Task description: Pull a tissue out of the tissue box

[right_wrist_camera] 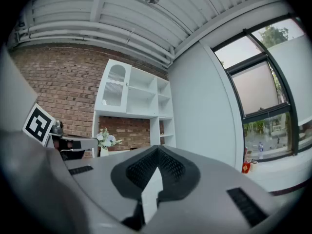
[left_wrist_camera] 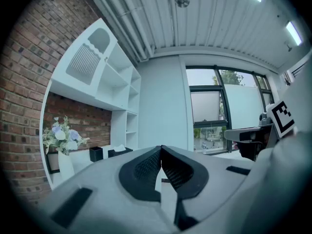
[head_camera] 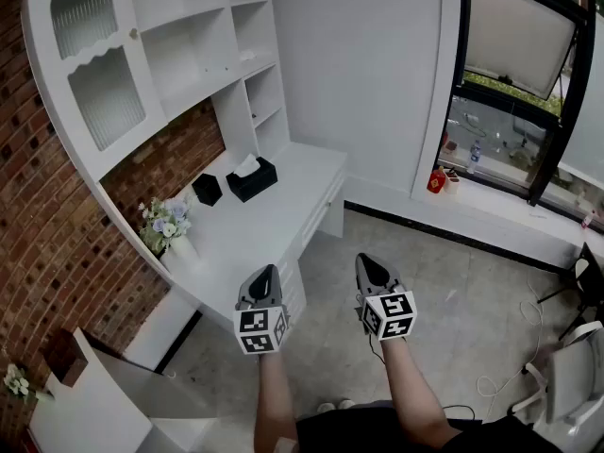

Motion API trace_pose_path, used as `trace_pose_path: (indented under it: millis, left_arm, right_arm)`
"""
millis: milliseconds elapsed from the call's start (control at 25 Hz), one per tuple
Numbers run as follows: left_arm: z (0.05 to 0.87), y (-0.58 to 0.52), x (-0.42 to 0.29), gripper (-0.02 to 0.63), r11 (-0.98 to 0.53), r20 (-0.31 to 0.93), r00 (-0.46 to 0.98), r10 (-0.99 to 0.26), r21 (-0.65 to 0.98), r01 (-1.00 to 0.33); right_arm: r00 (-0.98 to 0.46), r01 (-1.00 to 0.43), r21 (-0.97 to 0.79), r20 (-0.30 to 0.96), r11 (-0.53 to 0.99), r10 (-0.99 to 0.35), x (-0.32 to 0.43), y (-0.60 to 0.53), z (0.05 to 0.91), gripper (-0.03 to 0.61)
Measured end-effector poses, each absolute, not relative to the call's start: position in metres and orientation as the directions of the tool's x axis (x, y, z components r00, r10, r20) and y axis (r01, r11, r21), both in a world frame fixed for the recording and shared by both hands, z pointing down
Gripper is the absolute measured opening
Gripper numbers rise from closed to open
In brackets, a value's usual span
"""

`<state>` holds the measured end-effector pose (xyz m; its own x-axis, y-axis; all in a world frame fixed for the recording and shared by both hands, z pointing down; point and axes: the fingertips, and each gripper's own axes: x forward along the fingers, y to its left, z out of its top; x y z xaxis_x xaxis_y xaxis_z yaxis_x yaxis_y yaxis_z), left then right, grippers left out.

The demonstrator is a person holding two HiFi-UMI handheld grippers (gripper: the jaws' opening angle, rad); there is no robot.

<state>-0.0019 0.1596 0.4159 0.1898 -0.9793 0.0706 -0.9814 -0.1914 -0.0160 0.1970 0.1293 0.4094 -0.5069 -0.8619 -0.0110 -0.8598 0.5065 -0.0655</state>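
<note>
White fitted shelving and a brick wall back the white table (head_camera: 260,225), which lies well ahead of you. On it stands the tissue box (head_camera: 253,181), black, rectangular and hard-edged, with a white tissue (head_camera: 247,165) rising crumpled from its top slot. A small black pot (head_camera: 207,189) sits just beside it, and a vase of flowers (head_camera: 166,223) stands nearer you. Your left tool (head_camera: 267,272) and right tool (head_camera: 370,260) are level, both closed tip to tip, with nothing between the ribbed black pads (right_wrist_camera: 168,167). Assessment: the tissue is light, soft and easily torn, and the box may lift with it. Pinch the raised tuft at mid-height and draw straight up.
</note>
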Motion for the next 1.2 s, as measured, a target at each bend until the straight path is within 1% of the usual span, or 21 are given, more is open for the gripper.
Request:
trace_pose_path:
  millis: [600, 760, 1000, 1040, 1080, 1200]
  left_arm:
    - [0.426, 0.151, 0.008, 0.009, -0.211, 0.091, 0.209, -0.974, -0.012, -0.977]
    - [0.429, 0.151, 0.008, 0.009, -0.216, 0.097, 0.213, -0.972, -0.015, -0.976]
    - [0.433, 0.151, 0.006, 0.009, -0.220, 0.104, 0.218, -0.970, -0.013, -0.975]
    - [0.435, 0.151, 0.005, 0.009, -0.221, 0.107, 0.218, -0.970, -0.013, -0.975]
    - [0.436, 0.152, 0.004, 0.009, -0.221, 0.109, 0.218, -0.970, -0.011, -0.975]
    - [0.439, 0.151, -0.001, 0.009, -0.220, 0.116, 0.217, -0.969, -0.009, -0.975]
  right_arm:
    - [-0.483, -0.873, -0.087, 0.002, 0.481, -0.876, 0.207, 0.121, 0.417, -0.002]
    - [-0.490, -0.865, -0.115, -0.005, 0.488, -0.871, 0.209, 0.122, 0.420, -0.002]
    - [-0.498, -0.864, -0.088, -0.003, 0.497, -0.867, 0.203, 0.123, 0.421, -0.001]
    - [-0.500, -0.863, -0.087, -0.004, 0.498, -0.866, 0.201, 0.124, 0.421, 0.018]
    - [-0.501, -0.862, -0.088, -0.006, 0.500, -0.865, 0.200, 0.124, 0.422, 0.022]
    - [-0.512, -0.854, -0.099, -0.017, 0.511, -0.859, 0.196, 0.123, 0.422, 0.072]
